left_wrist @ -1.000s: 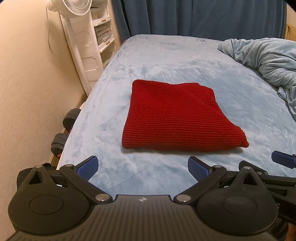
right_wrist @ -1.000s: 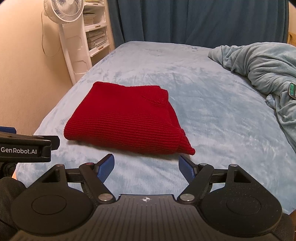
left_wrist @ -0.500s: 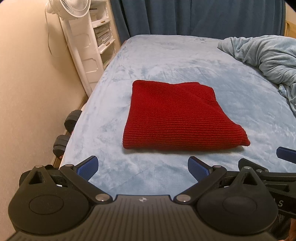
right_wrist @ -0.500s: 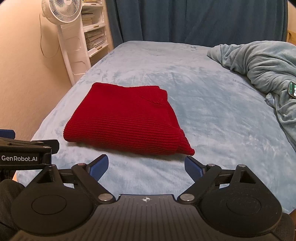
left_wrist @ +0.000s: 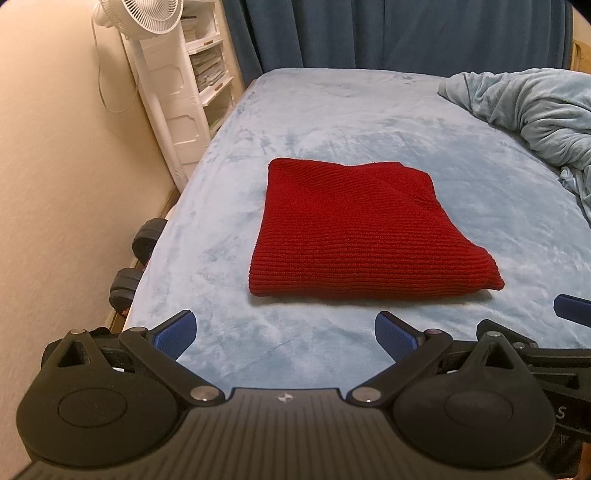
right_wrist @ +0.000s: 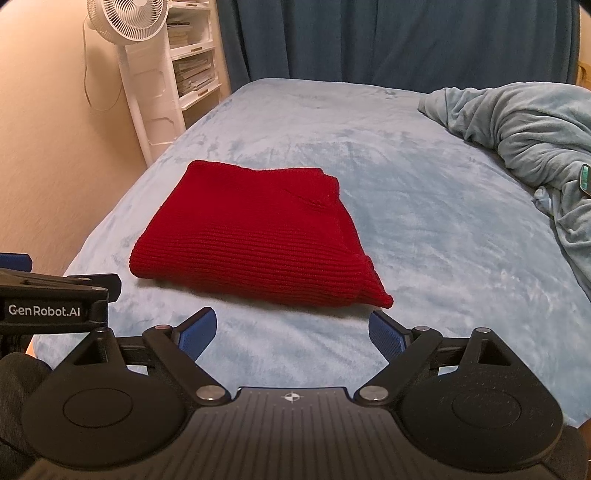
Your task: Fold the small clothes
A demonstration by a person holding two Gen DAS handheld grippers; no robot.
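**Folded red knit on the bed, both grippers held apart**

A red knit garment (left_wrist: 358,236) is seen folded into a flat rectangle at the centre of the frame, laid on the light blue bed cover (left_wrist: 332,118). The left gripper (left_wrist: 286,332) is held with its blue pads spread wide, clamped on nothing, short of the garment's near edge. The right gripper (right_wrist: 293,330) is likewise spread and empty. A crumpled blanket (right_wrist: 524,129) is seen at the upper right, a white fan (left_wrist: 147,14) at the upper left.
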